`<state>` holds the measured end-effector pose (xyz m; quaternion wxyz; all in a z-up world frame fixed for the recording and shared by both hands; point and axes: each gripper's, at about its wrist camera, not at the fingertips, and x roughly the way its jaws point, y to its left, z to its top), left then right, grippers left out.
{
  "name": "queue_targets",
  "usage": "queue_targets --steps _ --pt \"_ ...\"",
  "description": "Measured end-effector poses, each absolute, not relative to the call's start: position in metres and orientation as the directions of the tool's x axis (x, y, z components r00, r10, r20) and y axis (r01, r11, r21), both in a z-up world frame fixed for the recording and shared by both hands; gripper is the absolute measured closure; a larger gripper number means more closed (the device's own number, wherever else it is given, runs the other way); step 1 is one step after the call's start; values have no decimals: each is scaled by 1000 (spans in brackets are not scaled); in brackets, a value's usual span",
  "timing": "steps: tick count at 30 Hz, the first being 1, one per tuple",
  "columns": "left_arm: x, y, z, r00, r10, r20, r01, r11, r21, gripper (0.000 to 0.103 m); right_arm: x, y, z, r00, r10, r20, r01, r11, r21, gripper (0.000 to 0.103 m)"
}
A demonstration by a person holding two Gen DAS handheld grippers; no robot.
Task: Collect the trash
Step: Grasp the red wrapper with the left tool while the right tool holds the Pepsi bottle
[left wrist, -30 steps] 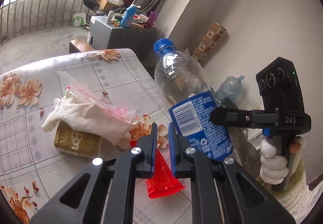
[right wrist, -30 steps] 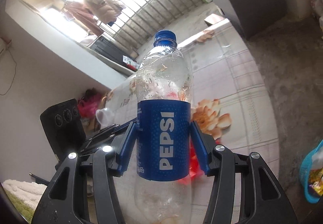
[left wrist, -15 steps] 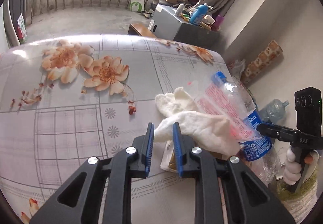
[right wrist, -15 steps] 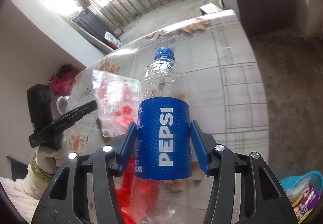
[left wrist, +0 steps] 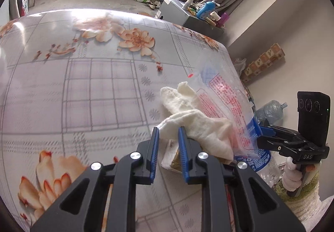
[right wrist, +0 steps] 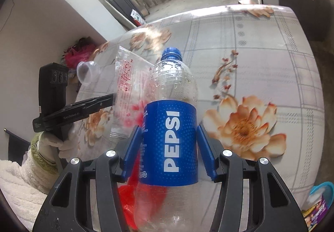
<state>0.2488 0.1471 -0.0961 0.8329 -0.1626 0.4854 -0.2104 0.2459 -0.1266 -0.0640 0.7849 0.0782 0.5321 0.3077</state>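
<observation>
My right gripper (right wrist: 170, 149) is shut on an empty Pepsi bottle (right wrist: 171, 140) with a blue cap, held upright at the table's edge; the bottle's label (left wrist: 253, 157) also shows in the left wrist view beside that gripper (left wrist: 269, 138). My left gripper (left wrist: 168, 148) stands slightly open and empty over the floral table (left wrist: 83, 89). Just beyond its fingertips lie a white cloth (left wrist: 196, 119), a clear plastic bag with red print (left wrist: 225, 94) and a tan packet (left wrist: 177, 158). A red wrapper (right wrist: 127, 196) lies behind the bottle.
A clear plastic cup (right wrist: 88, 72) sits at the table's left edge. A blue basket with wrappers (right wrist: 319, 200) stands on the floor at the lower right. A grey cabinet with bottles (left wrist: 187, 16) stands past the table's far end.
My left gripper swung from beside the bottle to over the table behind the cloth, and its jaws opened a little. My right gripper kept the bottle and lowered it toward the table.
</observation>
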Motion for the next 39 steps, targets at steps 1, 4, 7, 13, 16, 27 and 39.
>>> queue_targets --steps 1,4,7,13,16,27,39 --pt "238 154 -96 440 -507 -742 183 859 -478 86 236 -121 -64 239 573 -784 -402 793 457 52" --pt "210 169 -98 446 -499 -743 149 860 -488 86 208 -110 -65 235 588 -774 -388 787 480 52" --pt "185 176 -100 456 -498 -738 134 858 -496 86 187 -109 -65 251 593 -765 -359 791 496 52" --pt "168 181 -95 499 -433 -751 117 892 -436 80 180 -141 -62 297 570 -766 -275 819 503 53" --pt "151 185 -77 555 -399 -729 138 909 -393 78 170 -165 -52 350 520 -779 -230 854 467 53" --pt "79 139 -76 347 -580 -737 283 814 -508 75 100 -198 -56 360 423 -832 -105 904 414 52" --pt "66 93 -94 205 -583 -786 335 797 -503 63 89 -180 -58 376 421 -825 -122 906 406 49"
